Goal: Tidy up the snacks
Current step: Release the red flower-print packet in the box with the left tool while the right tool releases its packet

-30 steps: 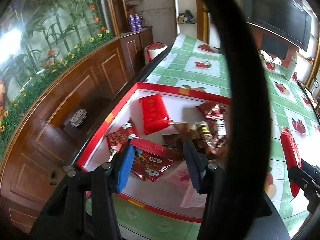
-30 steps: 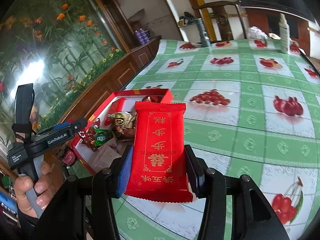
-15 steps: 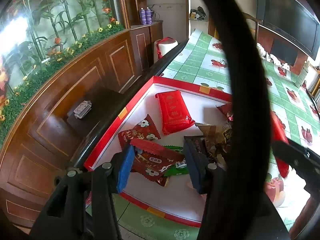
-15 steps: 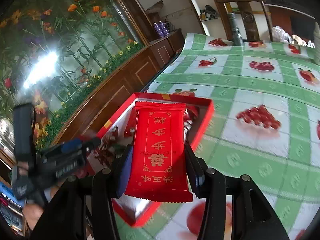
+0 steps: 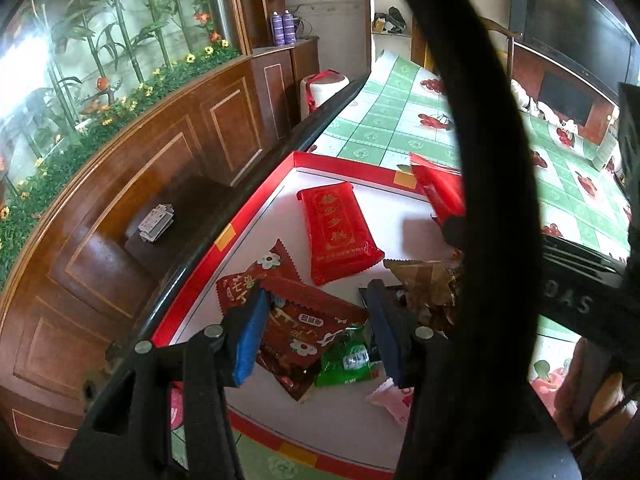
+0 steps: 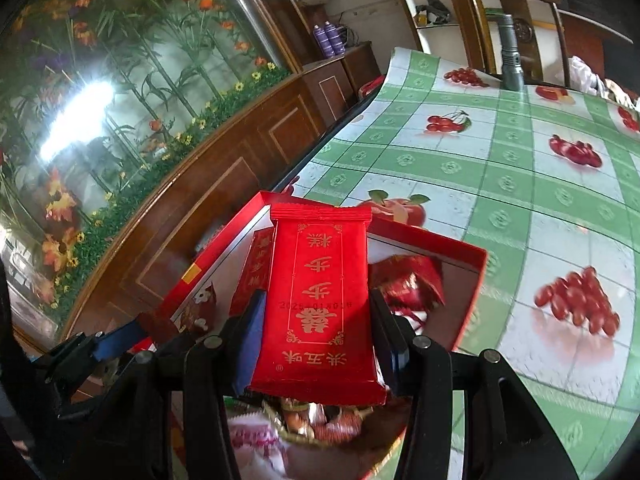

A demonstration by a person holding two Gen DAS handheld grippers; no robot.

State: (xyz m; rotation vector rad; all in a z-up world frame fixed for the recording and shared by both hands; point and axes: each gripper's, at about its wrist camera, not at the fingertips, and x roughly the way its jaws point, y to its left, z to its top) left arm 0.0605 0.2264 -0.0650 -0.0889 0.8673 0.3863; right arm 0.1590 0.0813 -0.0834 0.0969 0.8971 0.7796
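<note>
A red-rimmed white box (image 5: 256,216) lies on the table's left edge with several snack packs in it. My right gripper (image 6: 318,332) is shut on a red snack pack (image 6: 320,292) with gold writing and holds it above the box (image 6: 472,280). The same pack (image 5: 438,192) shows at the box's far side in the left wrist view. A matching red pack (image 5: 338,232) lies flat in the box. My left gripper (image 5: 316,332) is open and empty above dark red packs (image 5: 296,320) and a green pack (image 5: 348,356).
A green checked tablecloth with fruit prints (image 6: 500,160) covers the table. A wooden cabinet with a flower mural (image 5: 120,160) runs along the left. A grey flashlight (image 6: 510,64) stands at the far edge. A black strap (image 5: 480,160) crosses the left wrist view.
My right gripper has carried the red pack left from the tablecloth to above the box. My left gripper has shifted slightly over the box and stayed open.
</note>
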